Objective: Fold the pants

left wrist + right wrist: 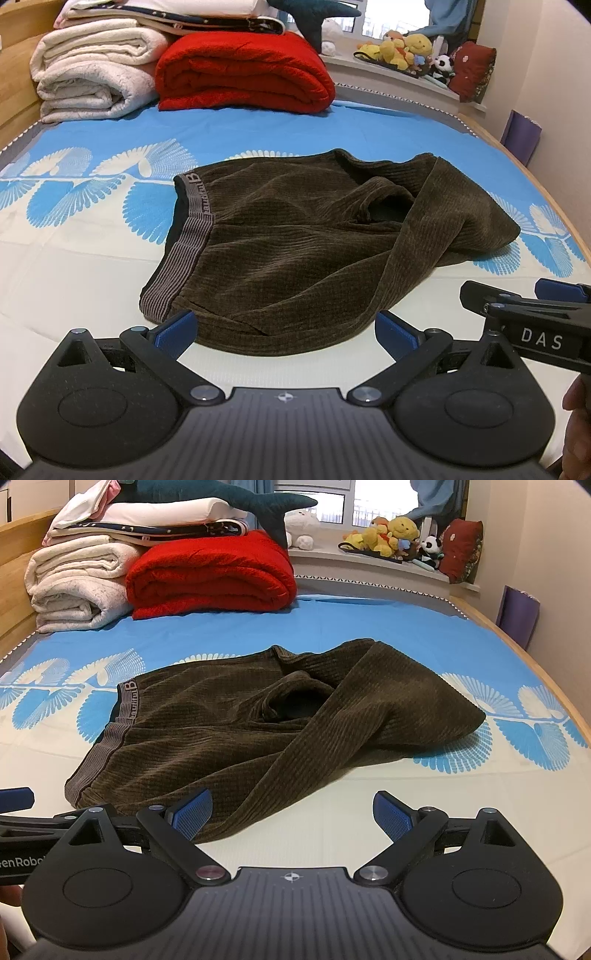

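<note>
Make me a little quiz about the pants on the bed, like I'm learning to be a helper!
1. True or false: both grippers are shut on the pants.
2. What lies right beside the red blanket? A) white blankets B) a backpack C) a laptop
3. Fill in: the waistband is at the pants' ____ end in both views.

Key:
1. False. The left gripper and the right gripper are both open and hold nothing.
2. A, the folded white blankets.
3. Left.
</note>
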